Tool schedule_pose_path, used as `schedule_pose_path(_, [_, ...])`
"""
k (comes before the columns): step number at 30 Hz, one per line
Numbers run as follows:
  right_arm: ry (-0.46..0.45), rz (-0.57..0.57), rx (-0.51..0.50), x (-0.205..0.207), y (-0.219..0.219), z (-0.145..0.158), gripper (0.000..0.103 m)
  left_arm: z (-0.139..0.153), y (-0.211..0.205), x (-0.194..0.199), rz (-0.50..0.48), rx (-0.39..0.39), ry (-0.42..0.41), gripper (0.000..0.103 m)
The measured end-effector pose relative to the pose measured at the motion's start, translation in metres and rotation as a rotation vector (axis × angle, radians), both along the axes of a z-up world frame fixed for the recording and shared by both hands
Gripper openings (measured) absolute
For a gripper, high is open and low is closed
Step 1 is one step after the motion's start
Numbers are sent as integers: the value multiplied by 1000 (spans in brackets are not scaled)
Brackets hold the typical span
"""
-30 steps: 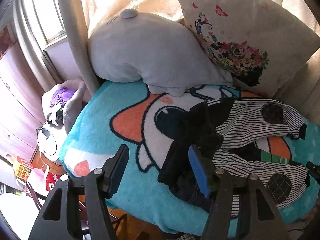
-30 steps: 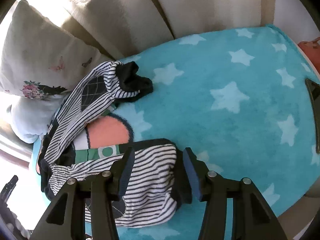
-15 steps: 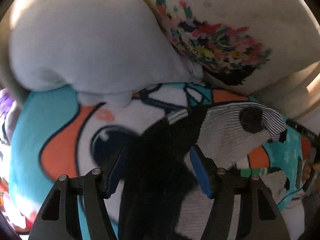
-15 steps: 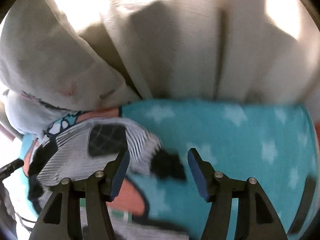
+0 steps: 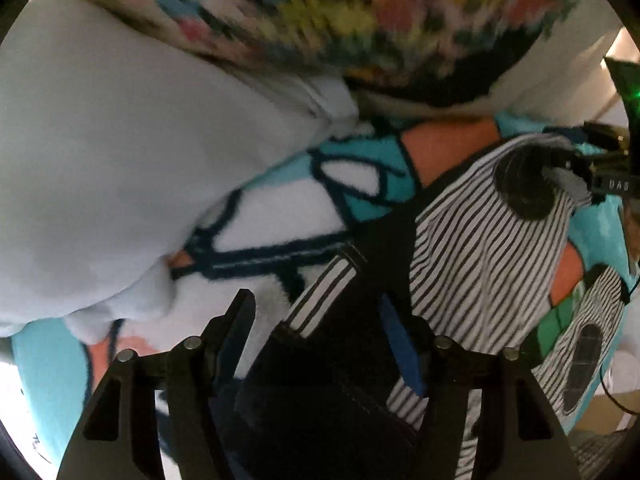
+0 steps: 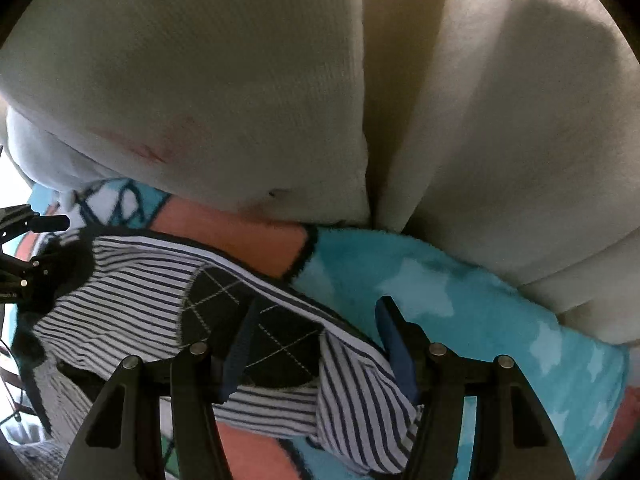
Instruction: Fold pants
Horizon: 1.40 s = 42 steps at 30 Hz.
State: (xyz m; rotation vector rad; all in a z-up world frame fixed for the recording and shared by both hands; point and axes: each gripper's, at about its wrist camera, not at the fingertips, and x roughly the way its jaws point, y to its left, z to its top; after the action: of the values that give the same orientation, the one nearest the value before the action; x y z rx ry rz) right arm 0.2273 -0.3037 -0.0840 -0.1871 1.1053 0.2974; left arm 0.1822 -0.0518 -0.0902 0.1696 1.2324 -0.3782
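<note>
Lying spread on the blanket (image 6: 460, 304), the striped pants (image 5: 472, 256) reach from one gripper to the other. In the left wrist view the dark waist end sits directly beneath the left gripper (image 5: 316, 320), with the striped legs running off to the right toward the right gripper, whose black body shows at the frame's right edge. A grey cushion (image 5: 100, 160) and a flowered pillow (image 5: 360, 12) crowd in just behind the waist. The left gripper's jaws stand apart, dark waist cloth filling the gap between them; the pads do not press on it, and whether their tips touch the fabric cannot be told.

In the right wrist view a striped leg with a dark diamond-stitched knee patch (image 6: 256, 328) lies under the right gripper (image 6: 316, 320), near the sofa back (image 6: 500, 120). Its jaws have just been opening and now stand wide, the left finger (image 6: 240, 344) over the patch, the right finger beside the leg's far edge. The cuff end lies between them, not pinched.
</note>
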Motion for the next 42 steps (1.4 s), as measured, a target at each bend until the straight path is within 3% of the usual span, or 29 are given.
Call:
schedule_pose_path(2, [13, -8, -30, 3, -1, -6, 43, -4, -3, 3, -7, 17, 4, 57])
schedule_pose_path(3, [29, -11, -47, 4, -1, -9, 14, -2, -5, 3, -14, 17, -1, 46])
schedule_pose_path(4, [56, -7, -34, 5, -3, -12, 10, 0, -7, 4, -18, 15, 0, 16])
schedule_pose_path(5, [59, -11, -27, 4, -4, -11, 10, 2, -8, 5, -17, 12, 11, 5])
schedule_pose_path(9, [40, -5, -17, -8, -6, 0, 7, 14, -8, 2, 15, 7, -16, 5])
schedule_pose_path(15, [-13, -10, 36, -50, -23, 35, 7, 58, 7, -38, 85, -71, -95, 5])
schedule_pose_path(23, [-48, 17, 44, -144, -30, 51, 7, 100, 17, -147, 149, -198, -143, 5])
schedule_pose_path(27, [-21, 24, 61, -194, -34, 35, 7, 88, 18, -201, 188, -211, -112, 5])
schedule_pose_path(29, [4, 15, 78, -211, -40, 25, 7, 66, 14, -219, 209, -199, -63, 6])
schedule_pose_path(32, [54, -8, 107, -230, -45, -1, 9, 31, 6, -230, 235, -83, -12, 9])
schedule_pose_path(35, [93, -43, 175, -243, -58, -10, 16, 14, 3, -238, 240, -48, 36, 10])
schedule_pose_path(39, [59, -141, 281, -258, -92, 8, 58, 28, 18, -251, 261, -110, 44, 25])
schedule_pose_path(42, [-1, -267, 348, -258, -124, 20, 60, 41, 31, -261, 286, -146, 55, 26])
